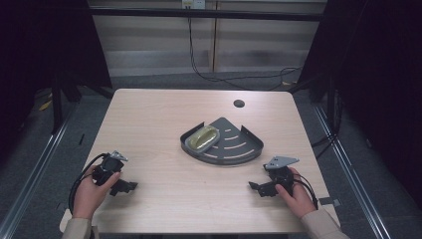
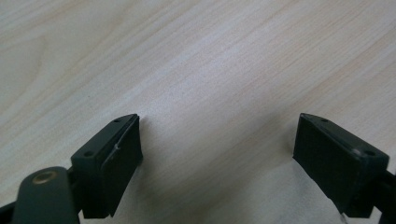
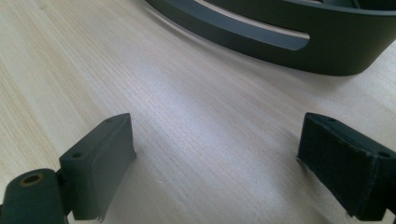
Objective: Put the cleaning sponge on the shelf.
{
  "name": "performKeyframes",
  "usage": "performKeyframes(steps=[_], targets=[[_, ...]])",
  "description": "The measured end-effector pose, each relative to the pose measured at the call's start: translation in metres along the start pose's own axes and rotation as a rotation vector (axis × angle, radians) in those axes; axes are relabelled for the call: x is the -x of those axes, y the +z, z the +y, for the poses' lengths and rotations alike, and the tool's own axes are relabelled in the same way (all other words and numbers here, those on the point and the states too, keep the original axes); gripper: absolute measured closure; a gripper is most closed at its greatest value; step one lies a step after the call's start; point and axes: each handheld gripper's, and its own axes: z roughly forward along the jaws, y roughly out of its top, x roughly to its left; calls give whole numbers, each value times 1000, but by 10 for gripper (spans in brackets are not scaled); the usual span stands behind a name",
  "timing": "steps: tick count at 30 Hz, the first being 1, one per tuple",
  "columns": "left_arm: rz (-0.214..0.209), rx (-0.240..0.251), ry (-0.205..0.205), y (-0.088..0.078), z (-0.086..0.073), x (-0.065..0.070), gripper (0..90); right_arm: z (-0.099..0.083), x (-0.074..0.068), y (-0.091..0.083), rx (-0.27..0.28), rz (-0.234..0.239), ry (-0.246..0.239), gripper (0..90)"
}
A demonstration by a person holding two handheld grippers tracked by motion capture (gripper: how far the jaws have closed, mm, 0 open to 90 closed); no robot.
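A dark grey quarter-round slotted tray (image 1: 239, 149) lies in the middle of the wooden table. An oval yellow-green dish (image 1: 203, 138) rests in the tray's left part. At the table's near left, a hand holds my left gripper (image 1: 127, 187) low over the wood, pointing right. Its jaws stand wide apart over bare wood (image 2: 217, 154), nothing between them. At the near right, the other hand holds my right gripper (image 1: 257, 188), aimed left and toward the tray. It is open (image 3: 215, 158) with nothing between its jaws, and the tray's curved rim (image 3: 280, 42) lies just beyond.
A round cable hole (image 1: 239, 103) sits near the table's far edge. Black cables (image 1: 224, 77) run across the floor behind the table. Dark curtains flank both sides. Bare tabletop (image 1: 149, 124) stretches between the grippers and the tray.
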Motion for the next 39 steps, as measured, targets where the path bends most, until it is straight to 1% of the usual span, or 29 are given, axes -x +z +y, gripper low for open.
performKeyframes(steps=[4,5,6,7,8,9,10,11,14,16,17,18,22,24,25,26,27,31,32,34,39], targets=[[-6,53,9,2,-5,-1,109,0,0,0,0,0,0,99],[-10,62,18,2,-6,-2,101,0,0,0,-1,-2,0,99],[-15,75,7,3,-8,-1,95,0,0,0,0,0,0,99],[-8,83,27,3,-9,-2,94,0,0,0,0,0,0,99],[1,97,23,3,-10,-2,94,0,0,0,0,0,0,99],[1,108,27,4,-11,-2,90,0,0,0,0,-1,0,99],[-7,112,36,4,-13,-2,78,0,0,0,0,0,0,99],[-3,122,44,5,-14,-3,66,0,0,0,0,0,0,99],[-10,146,51,7,-17,-5,30,0,0,0,-1,-2,-1,99],[-3,163,52,8,-19,-5,0,0,0,0,0,0,0,99],[-20,164,58,8,-19,-6,0,0,0,0,0,0,0,99],[-8,176,56,8,-20,-6,0,0,0,0,0,0,0,99],[-11,201,57,9,-23,-8,0,0,0,0,-2,-2,-1,99],[-11,226,53,9,-25,-8,0,0,0,0,0,0,0,99],[-11,226,53,9,-25,-8,0,0,0,0,0,0,0,99],[-7,250,54,10,-27,-9,0,0,0,0,0,0,0,99],[-5,264,53,11,-29,-9,0,0,0,0,0,0,0,99],[-7,299,56,13,-31,-10,0,0,0,0,0,0,0,99],[-7,299,56,13,-31,-10,0,0,0,0,0,0,0,99],[-4,324,57,13,-33,-11,0,0,0,0,-2,-2,-1,99],[-5,326,57,14,-33,-11,0,0,0,0,0,0,0,99]])
